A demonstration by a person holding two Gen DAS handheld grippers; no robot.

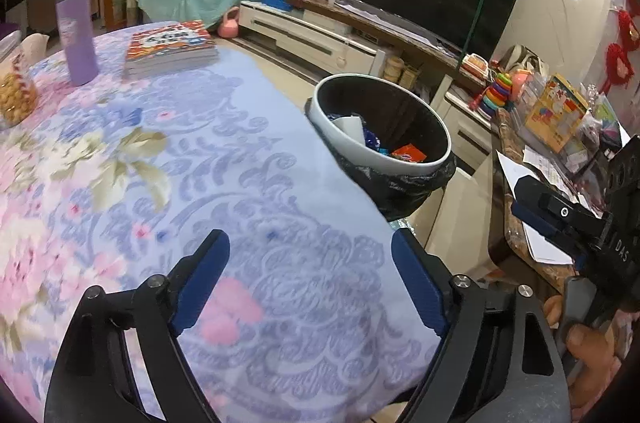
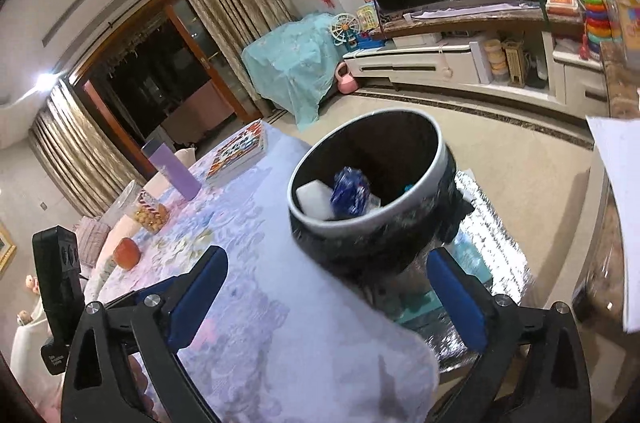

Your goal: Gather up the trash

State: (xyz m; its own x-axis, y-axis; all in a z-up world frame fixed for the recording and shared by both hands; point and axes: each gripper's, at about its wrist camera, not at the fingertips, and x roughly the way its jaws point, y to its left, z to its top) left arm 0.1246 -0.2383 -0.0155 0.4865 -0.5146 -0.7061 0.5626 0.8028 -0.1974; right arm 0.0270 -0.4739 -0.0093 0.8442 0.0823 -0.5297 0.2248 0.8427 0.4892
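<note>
A white-rimmed trash bin (image 1: 420,165) with a black liner stands on the floor just past the table edge. It holds wrappers: an orange one (image 1: 409,154), a blue one (image 2: 352,192) and white paper (image 2: 314,200). The bin also shows in the right wrist view (image 2: 376,213). My left gripper (image 1: 310,271) is open and empty over the floral tablecloth (image 1: 224,151). My right gripper (image 2: 326,283) is open and empty, near the table edge and close to the bin. The right gripper also shows at the right in the left wrist view (image 1: 536,207).
On the table stand a purple bottle (image 1: 78,35), a stack of books (image 1: 172,47), a snack jar (image 1: 14,95) and an orange fruit (image 2: 127,253). A TV cabinet (image 1: 320,41) with a TV lies beyond. A cluttered side counter (image 1: 560,127) is at the right.
</note>
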